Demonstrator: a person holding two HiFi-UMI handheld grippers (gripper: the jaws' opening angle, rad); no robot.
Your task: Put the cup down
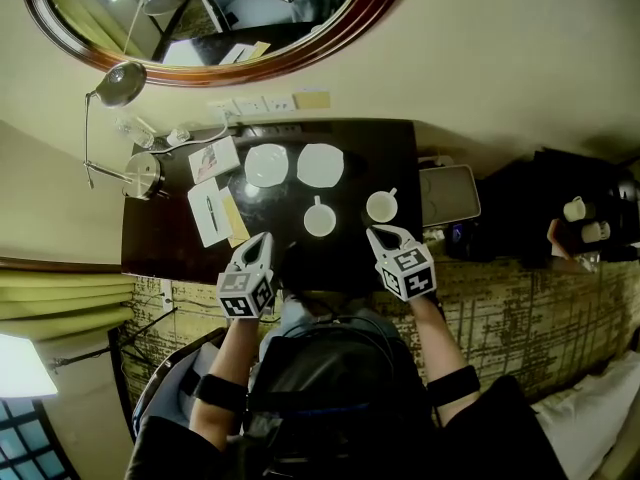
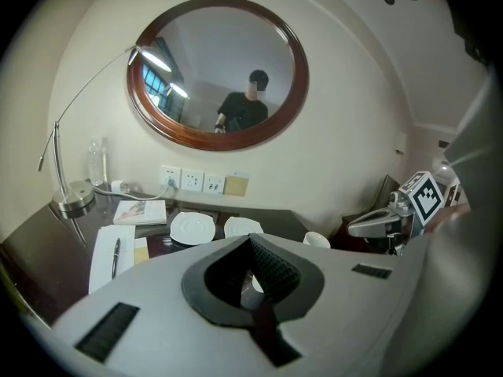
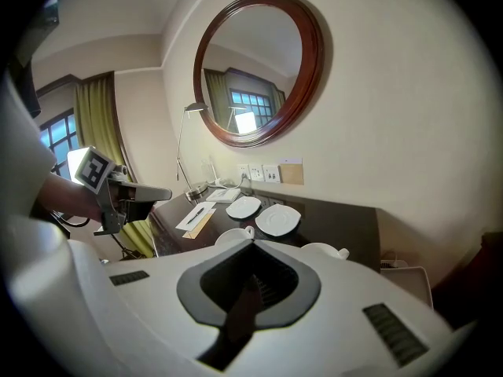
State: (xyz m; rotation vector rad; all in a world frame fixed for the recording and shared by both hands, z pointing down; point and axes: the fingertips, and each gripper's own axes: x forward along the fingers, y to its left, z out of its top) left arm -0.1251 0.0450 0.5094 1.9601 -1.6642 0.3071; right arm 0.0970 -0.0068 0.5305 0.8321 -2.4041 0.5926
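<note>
- Cups stand on the dark desk [image 1: 385,148] and neither is in your grip. One cup [image 1: 381,206] sits upright just ahead of your right gripper [image 1: 381,234]. A second cup [image 1: 319,218] stands nearer the middle, between your two tools.
- Your right gripper is clenched on nothing. Its own view shows the jaws drawn together, with only desk top and crockery beyond them.
- Your left gripper [image 1: 263,239] is likewise closed and empty. Its tip hangs near the desk's front edge, apart from the second cup.
- Farther back, a left saucer [image 1: 266,165] and a right saucer [image 1: 320,165] lie side by side, both bare. Each cup stands on the desk top in front of them, not on a saucer.
- Papers with a pen [image 1: 211,211] lie at the desk's left end, well apart from both cups.
- Judged from how things lie, the putting-down looks complete: both cups are upright, on their bases and free of the jaws. The pictures do not settle which cup the task means, though the one beside your right gripper is the likelier.
- Little seems left for you beyond drawing the right gripper back without nudging that cup, whose handle points away from you.
</note>
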